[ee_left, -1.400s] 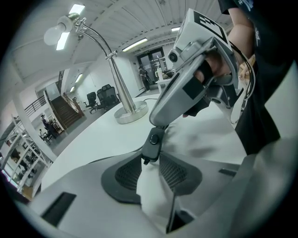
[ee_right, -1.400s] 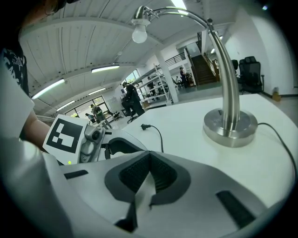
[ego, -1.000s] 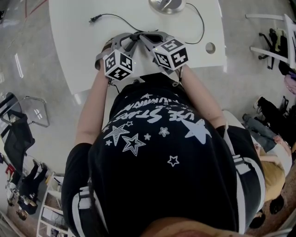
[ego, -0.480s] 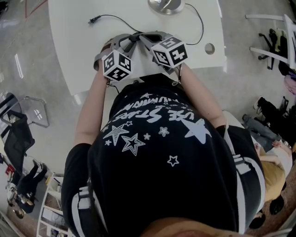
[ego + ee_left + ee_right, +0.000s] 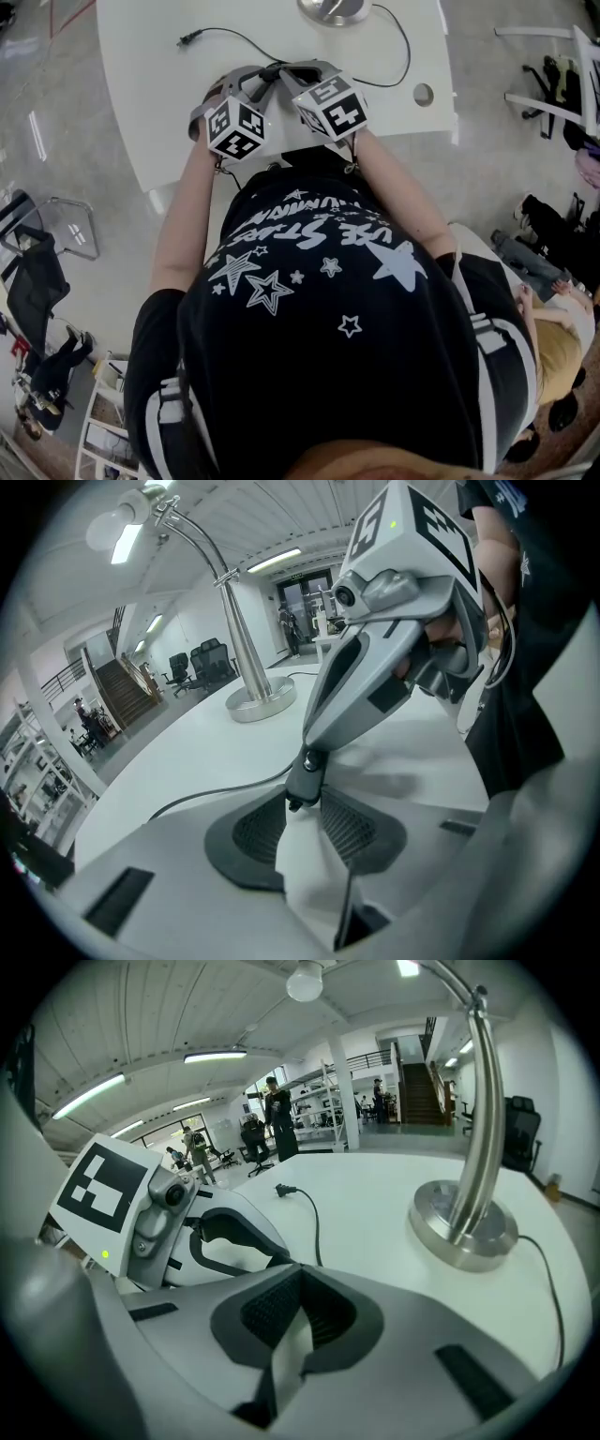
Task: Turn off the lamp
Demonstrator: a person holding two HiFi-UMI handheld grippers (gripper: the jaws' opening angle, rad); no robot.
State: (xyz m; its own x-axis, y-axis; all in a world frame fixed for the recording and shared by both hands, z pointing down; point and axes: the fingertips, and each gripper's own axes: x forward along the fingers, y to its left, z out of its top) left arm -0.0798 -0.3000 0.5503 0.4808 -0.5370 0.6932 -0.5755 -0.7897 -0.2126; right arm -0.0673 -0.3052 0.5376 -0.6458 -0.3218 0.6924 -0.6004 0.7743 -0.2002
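A metal lamp stands at the table's far side, showing its round base point(image 5: 336, 9) point(image 5: 464, 1222), bent stem point(image 5: 234, 611) and white bulb point(image 5: 117, 527). Whether the bulb is lit I cannot tell. Its black cable point(image 5: 239, 37) ends in a loose plug point(image 5: 187, 39) point(image 5: 267, 1188) lying on the white table point(image 5: 150, 103). Both grippers hover near the front edge, tips almost meeting over the cable. My left gripper point(image 5: 265, 75) point(image 5: 302, 808) is open and holds nothing. My right gripper point(image 5: 289, 73) point(image 5: 298, 1283) is shut and empty, its tip just beyond the left jaws.
A round cable hole point(image 5: 424, 94) sits at the table's right. White chair frames point(image 5: 548, 94) and a seated person point(image 5: 553, 347) are on the right; a metal chair point(image 5: 66, 230) and clutter on the left floor. More people stand far back in the hall point(image 5: 277, 1115).
The right gripper has rolled a little and its marker cube has shifted left, closer to the left gripper's cube. The left gripper has hardly moved.
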